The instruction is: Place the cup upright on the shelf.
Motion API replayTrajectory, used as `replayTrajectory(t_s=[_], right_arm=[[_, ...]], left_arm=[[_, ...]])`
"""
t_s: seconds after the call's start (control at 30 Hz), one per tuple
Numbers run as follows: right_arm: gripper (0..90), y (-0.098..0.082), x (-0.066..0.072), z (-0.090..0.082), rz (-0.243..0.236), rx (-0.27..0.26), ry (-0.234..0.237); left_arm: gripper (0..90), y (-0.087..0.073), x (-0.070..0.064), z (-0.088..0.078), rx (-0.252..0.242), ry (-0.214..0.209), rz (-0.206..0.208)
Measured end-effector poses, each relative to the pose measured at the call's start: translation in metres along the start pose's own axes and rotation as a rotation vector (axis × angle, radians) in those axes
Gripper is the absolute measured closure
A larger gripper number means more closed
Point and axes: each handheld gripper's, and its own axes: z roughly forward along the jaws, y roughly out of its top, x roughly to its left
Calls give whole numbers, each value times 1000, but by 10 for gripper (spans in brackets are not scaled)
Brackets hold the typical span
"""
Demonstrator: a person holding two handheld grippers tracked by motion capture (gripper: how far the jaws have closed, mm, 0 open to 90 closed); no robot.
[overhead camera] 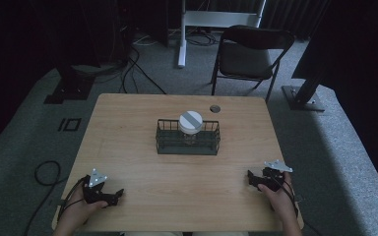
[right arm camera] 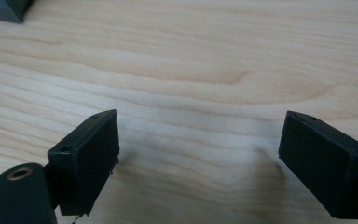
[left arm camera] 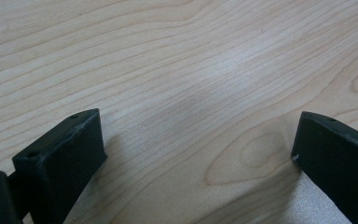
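**Both tongs rest wide open at the near corners, jar waits in the basket**

The left tongs (overhead camera: 112, 195) lie on the wooden bench (overhead camera: 128, 128) near its front left corner, held by the person's left hand (overhead camera: 78, 206). Their jaws stand wide apart with bare wood between them and grip nothing. The right tongs (overhead camera: 254, 179) sit near the front right edge in the right hand (overhead camera: 278, 194), jaws likewise spread wide and holding nothing.

Well apart from both, at the middle of the bench, stands a dark wire basket (overhead camera: 188, 142). A jar (overhead camera: 191, 123) with a white lid stands upright inside it, toward the back wall, its lid rising above the rim.

Beyond the bench a folding chair (overhead camera: 248, 54) stands on the grey floor.
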Motion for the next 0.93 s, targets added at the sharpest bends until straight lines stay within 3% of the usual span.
replayTrajectory(t_s=[0.17, 0.37, 0.93], right_arm=[[121, -1, -2, 0, 28, 23, -38], [121, -1, -4, 0, 50, 27, -35], [117, -1, -3, 1, 36, 30, -21]], left_arm=[[27, 0, 0, 0, 0, 0, 0], [27, 0, 0, 0, -1, 0, 0], [27, 0, 0, 0, -2, 0, -1]])
